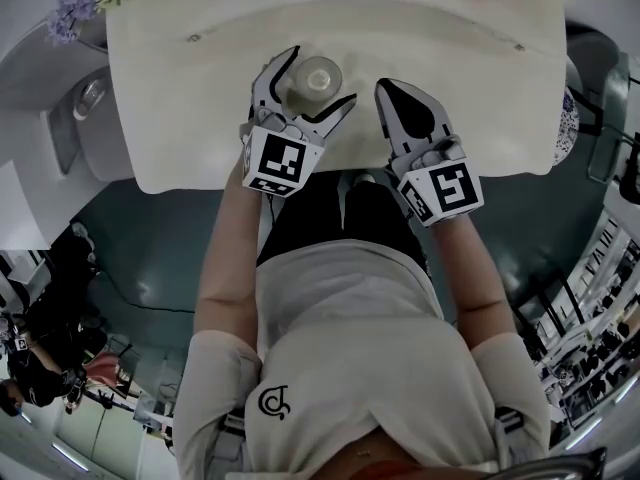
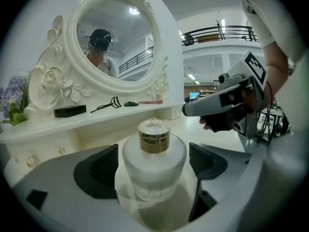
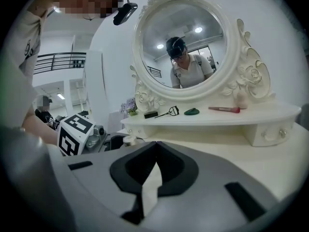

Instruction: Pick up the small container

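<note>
The small container is a frosted round jar with a gold neck and clear cap. It stands upright on the cream dressing table, near the front edge. My left gripper is open, one jaw on each side of the jar, and the dark pads stand apart from its sides. My right gripper rests on the table just right of the jar, shut with nothing in it; its own view shows its tips meeting.
An ornate oval mirror rises behind a low shelf holding a black box, an eyelash curler, a green item and a pink brush. Purple flowers stand at the far left corner.
</note>
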Tool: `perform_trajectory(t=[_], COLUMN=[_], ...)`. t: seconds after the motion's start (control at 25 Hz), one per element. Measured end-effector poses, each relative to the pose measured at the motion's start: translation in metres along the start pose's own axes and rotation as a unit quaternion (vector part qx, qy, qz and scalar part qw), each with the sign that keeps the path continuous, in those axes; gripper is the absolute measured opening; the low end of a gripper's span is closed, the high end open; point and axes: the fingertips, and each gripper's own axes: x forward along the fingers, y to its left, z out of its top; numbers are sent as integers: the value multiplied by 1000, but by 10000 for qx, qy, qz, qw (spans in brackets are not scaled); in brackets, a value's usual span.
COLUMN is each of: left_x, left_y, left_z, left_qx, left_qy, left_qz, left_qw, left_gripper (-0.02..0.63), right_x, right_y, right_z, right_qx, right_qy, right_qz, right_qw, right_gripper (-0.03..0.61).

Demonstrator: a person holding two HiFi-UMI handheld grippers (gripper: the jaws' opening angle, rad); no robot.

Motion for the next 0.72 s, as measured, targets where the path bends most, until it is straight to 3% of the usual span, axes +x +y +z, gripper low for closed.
perform_trajectory(t=[0.28,0.44,0.48,0.56,0.72], left_x=[16,18,20,21,22], left_y=[-3,-2,-1,0,1], left_z=[5,-3,-5,-5,-5], left_qx=[-304,-240,-209,-138,-101], left_qy=[34,305,377,449,455], left_qz=[-177,-76,-28,44,65], left_qw=[9994,9992,9991,9989,9989], left_gripper=[451,449,441,354,351], right_x=[1,-3,-3,-3,-5], right_y=[-11,-16,-18,-21,-24], right_z=[3,0,-1,-2,-2], right_qx=[-62,-25,-18,-4,-15], right_qy=[-30,-10,3,23,46], right_qz=[-131,-185,-203,-231,-256], right_qw=[9999,9998,9998,9997,9997], right_gripper=[6,6,6,6,6])
